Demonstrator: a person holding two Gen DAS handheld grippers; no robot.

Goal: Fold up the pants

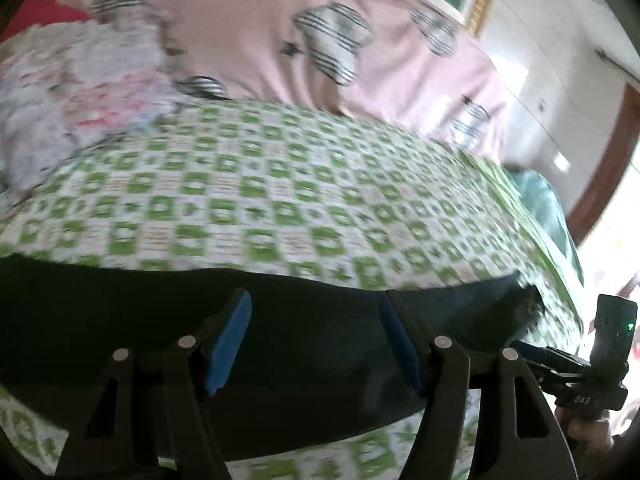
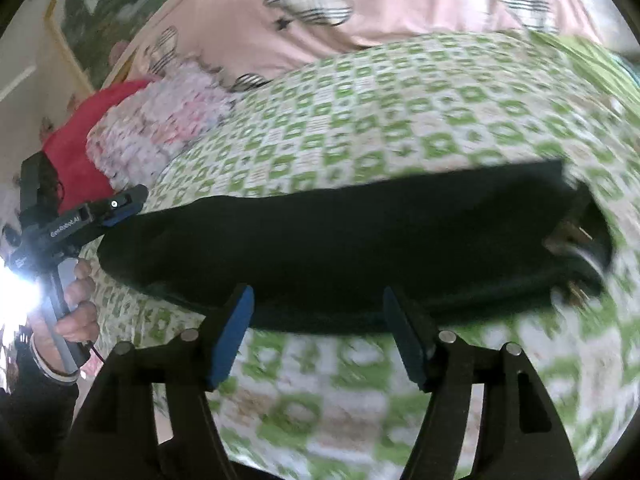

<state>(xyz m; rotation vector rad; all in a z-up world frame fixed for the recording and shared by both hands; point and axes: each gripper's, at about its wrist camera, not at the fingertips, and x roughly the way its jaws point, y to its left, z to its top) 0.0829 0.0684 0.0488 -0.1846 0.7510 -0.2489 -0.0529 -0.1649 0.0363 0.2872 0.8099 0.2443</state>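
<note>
The dark pants lie folded in a long band across the green-and-white checked bedspread. In the right wrist view the pants run left to right, with the waistband and buttons at the right end. My left gripper is open and empty, hovering over the pants' middle. My right gripper is open and empty, at the pants' near edge. The left gripper also shows in the right wrist view, at the pants' left end. Both views are motion-blurred.
A pink duvet with striped hearts covers the far side of the bed. A crumpled white-and-pink cloth and a red item lie at the left. The bed's edge drops off at the right.
</note>
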